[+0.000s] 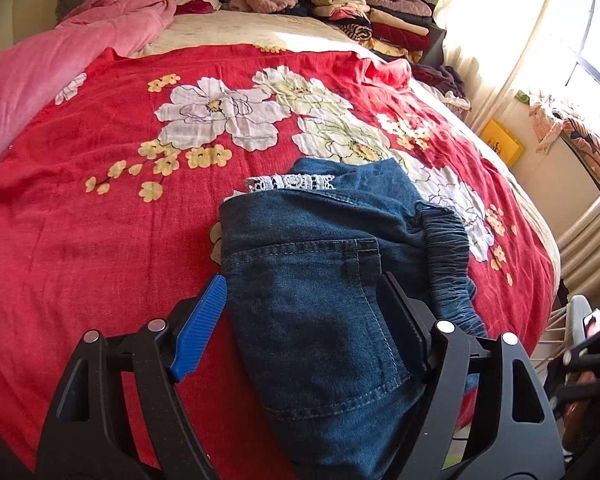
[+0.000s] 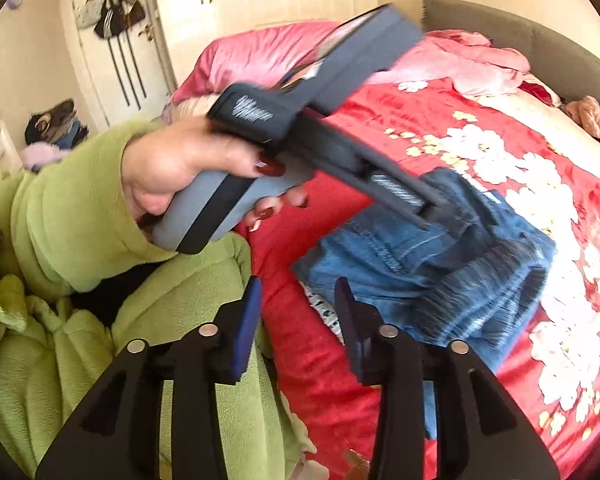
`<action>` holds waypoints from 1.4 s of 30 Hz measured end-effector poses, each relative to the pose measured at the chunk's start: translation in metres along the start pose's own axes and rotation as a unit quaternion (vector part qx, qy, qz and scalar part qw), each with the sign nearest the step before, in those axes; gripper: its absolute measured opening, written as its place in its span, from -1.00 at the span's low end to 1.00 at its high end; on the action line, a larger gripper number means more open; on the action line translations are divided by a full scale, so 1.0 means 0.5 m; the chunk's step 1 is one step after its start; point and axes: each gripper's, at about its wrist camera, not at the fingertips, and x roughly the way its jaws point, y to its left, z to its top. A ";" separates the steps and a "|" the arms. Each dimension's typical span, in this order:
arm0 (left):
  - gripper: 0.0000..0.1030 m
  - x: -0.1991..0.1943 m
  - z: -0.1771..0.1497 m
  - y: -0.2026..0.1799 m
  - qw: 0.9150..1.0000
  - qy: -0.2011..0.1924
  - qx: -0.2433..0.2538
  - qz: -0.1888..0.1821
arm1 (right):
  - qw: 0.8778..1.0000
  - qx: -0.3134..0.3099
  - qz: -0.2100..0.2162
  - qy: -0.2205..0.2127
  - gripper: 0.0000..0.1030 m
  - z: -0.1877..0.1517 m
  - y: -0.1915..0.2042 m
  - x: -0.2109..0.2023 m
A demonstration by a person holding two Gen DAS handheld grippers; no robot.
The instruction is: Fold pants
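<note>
Blue folded jeans [image 1: 320,264] lie on the red flowered bedspread [image 1: 100,240]; the left gripper [image 1: 300,320] spreads wide over them, its pads off the denim, while the right gripper [image 2: 296,320] hangs part open, holding nothing

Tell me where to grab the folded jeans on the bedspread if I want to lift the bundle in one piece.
Grip the folded jeans at the near edge by the back pocket, coming from the person's side. The layers lie stacked flattest there, and the open left gripper already straddles that end. Avoid the far end: the gathered elastic waistband bunches up.
</note>
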 end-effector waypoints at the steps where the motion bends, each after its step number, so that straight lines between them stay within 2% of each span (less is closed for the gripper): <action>1: 0.38 -0.007 0.001 0.000 1.000 -0.004 0.000 0.003 | 1.000 0.006 -0.003 -0.006 -0.20 0.000 -0.005 -0.009; 7: 0.48 -0.047 0.000 -0.002 1.000 -0.025 -0.005 0.004 | 0.998 0.028 -0.039 -0.047 0.06 0.007 -0.035 -0.059; 13: 0.58 -0.093 -0.006 -0.006 0.999 -0.047 -0.011 0.006 | 0.992 0.047 -0.079 -0.083 0.06 0.019 -0.060 -0.105; 19: 0.79 -0.145 -0.012 -0.011 0.997 -0.075 -0.019 0.005 | 0.986 0.072 -0.108 -0.107 0.06 0.025 -0.082 -0.136; 20: 0.81 -0.153 -0.012 -0.011 0.997 -0.079 -0.020 0.007 | 0.985 0.076 -0.112 -0.109 0.20 0.025 -0.085 -0.139; 22: 0.81 -0.170 -0.013 -0.014 0.996 -0.089 -0.020 0.013 | 0.979 0.091 -0.136 -0.123 0.91 0.022 -0.092 -0.152; 33: 0.81 -0.198 -0.023 -0.019 0.994 -0.107 -0.017 0.034 | 0.960 0.142 -0.185 -0.155 0.91 0.012 -0.140 -0.186; 42: 0.81 -0.195 -0.029 -0.024 0.993 -0.108 -0.010 0.049 | 0.950 0.168 -0.216 -0.153 0.91 -0.002 -0.164 -0.187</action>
